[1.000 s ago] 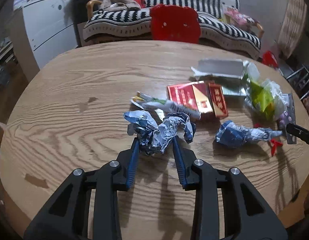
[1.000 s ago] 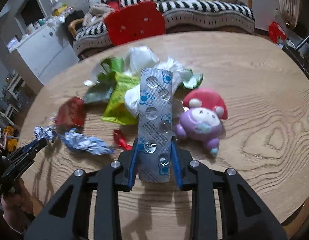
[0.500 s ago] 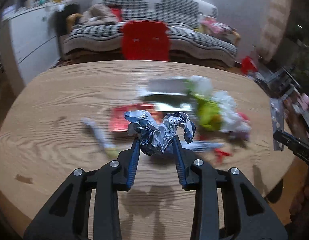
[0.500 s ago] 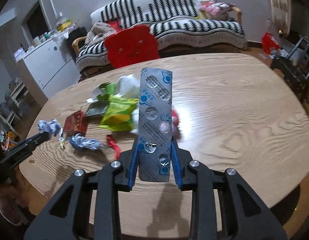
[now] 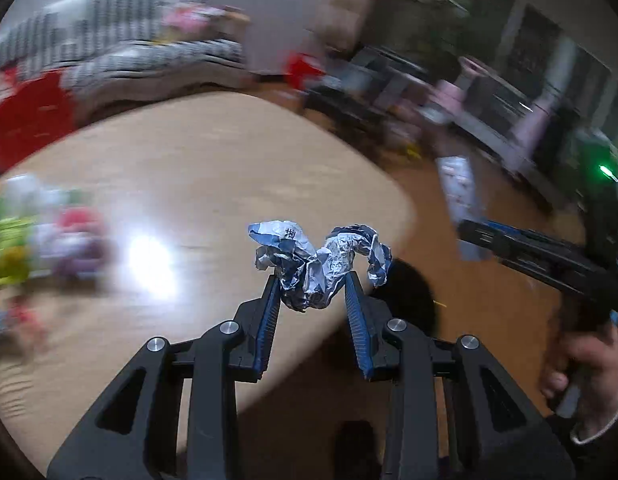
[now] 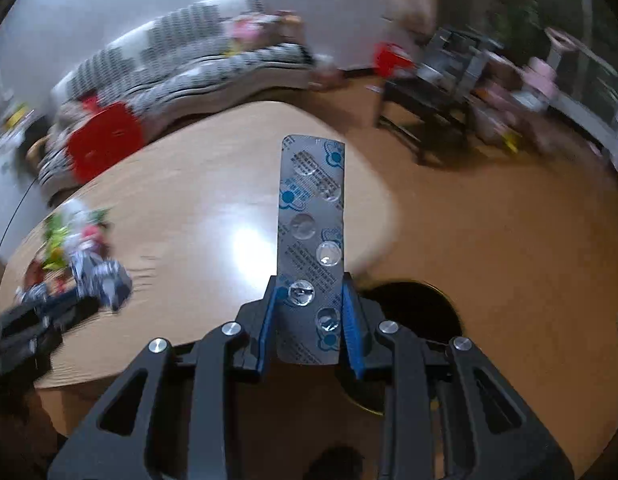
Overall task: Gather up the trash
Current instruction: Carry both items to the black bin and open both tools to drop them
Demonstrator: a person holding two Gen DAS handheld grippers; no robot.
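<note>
My left gripper (image 5: pixel 313 280) is shut on a crumpled blue-and-white wrapper (image 5: pixel 317 266), held above the right edge of the round wooden table (image 5: pixel 213 176). My right gripper (image 6: pixel 309 284) is shut on a silver pill blister pack (image 6: pixel 312 236) that stands upright between the fingers. It hangs past the table edge near a dark round bin (image 6: pixel 413 312) on the floor. The bin also shows in the left wrist view (image 5: pixel 409 292). The right gripper shows in the left wrist view (image 5: pixel 481 236), and the left gripper with its wrapper in the right wrist view (image 6: pixel 97 292).
The leftover trash pile and a purple toy lie blurred at the table's left (image 5: pixel 37 236). A striped sofa (image 6: pixel 181 64) and a red chair back (image 6: pixel 105 144) stand behind the table. A dark low table (image 6: pixel 429 96) and shelves are to the right.
Both grippers have swung right, away from the trash pile and up off the table, to its right edge with their loads. The dark bin has come into view.
</note>
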